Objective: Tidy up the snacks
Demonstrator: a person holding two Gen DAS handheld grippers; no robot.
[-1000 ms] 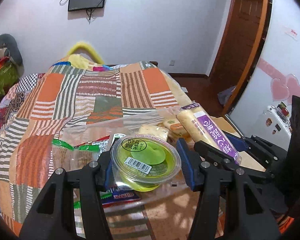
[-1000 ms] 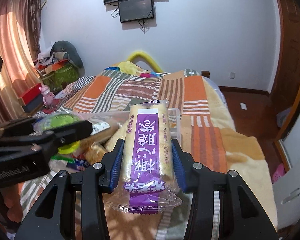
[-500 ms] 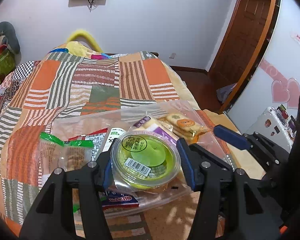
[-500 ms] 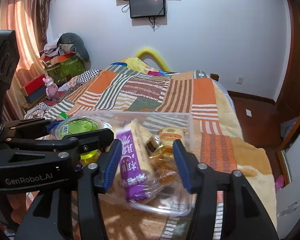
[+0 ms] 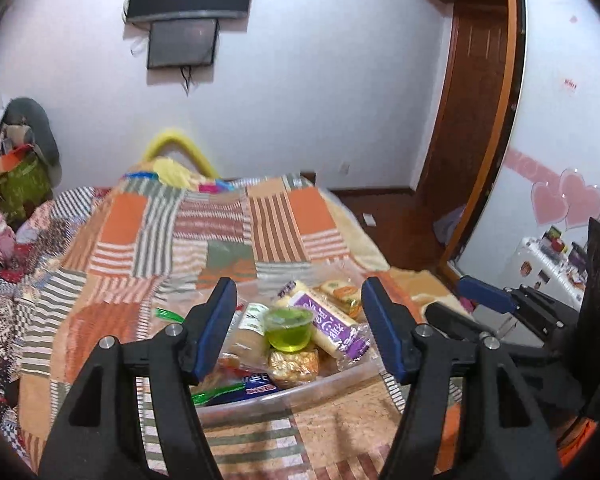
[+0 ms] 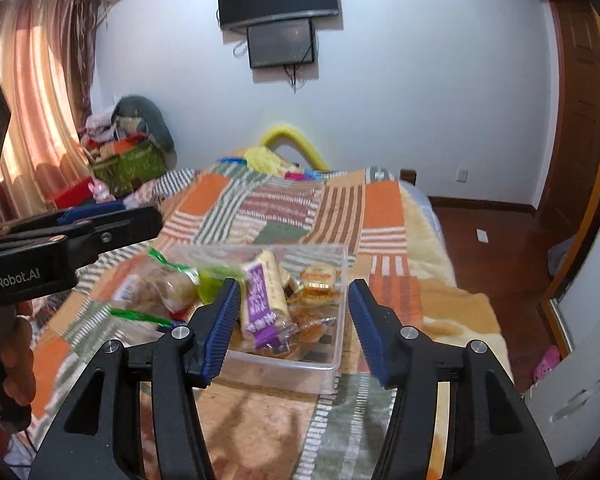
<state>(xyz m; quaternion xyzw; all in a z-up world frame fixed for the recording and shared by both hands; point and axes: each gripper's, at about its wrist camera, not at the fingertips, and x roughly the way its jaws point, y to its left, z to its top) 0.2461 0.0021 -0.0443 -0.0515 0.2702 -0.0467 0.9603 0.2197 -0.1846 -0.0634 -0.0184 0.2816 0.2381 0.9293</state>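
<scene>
We have both grippers empty and their jaws apart above the clear box [image 5: 300, 394] on the bed [image 5: 148, 240]: the left gripper [image 5: 298, 328] frames the green jelly cup [image 5: 288, 328], which sits on top of the heap inside the box, and the right gripper [image 6: 290, 324] hangs over the purple-wrapped roll [image 6: 262, 292] lying among the biscuit packs [image 6: 316, 280]. What worries us here: the jelly cup perches high on loose packets, so, as we judge it, a nudge from either gripper or a shake of the soft bed could roll it off the pile and out over the low wall. The roll leans on a slant too, and the green-tied bag [image 6: 160, 284] lies at the box's left edge, so it may slip out. The two grippers hang just beside each other, so a careless swing could knock them together. Against a second ago, we see the big change: the left jaws were clamped on the jelly cup and the right on the roll; both have just been opening, nothing is between the pads, and both snacks lie in the box.
</scene>
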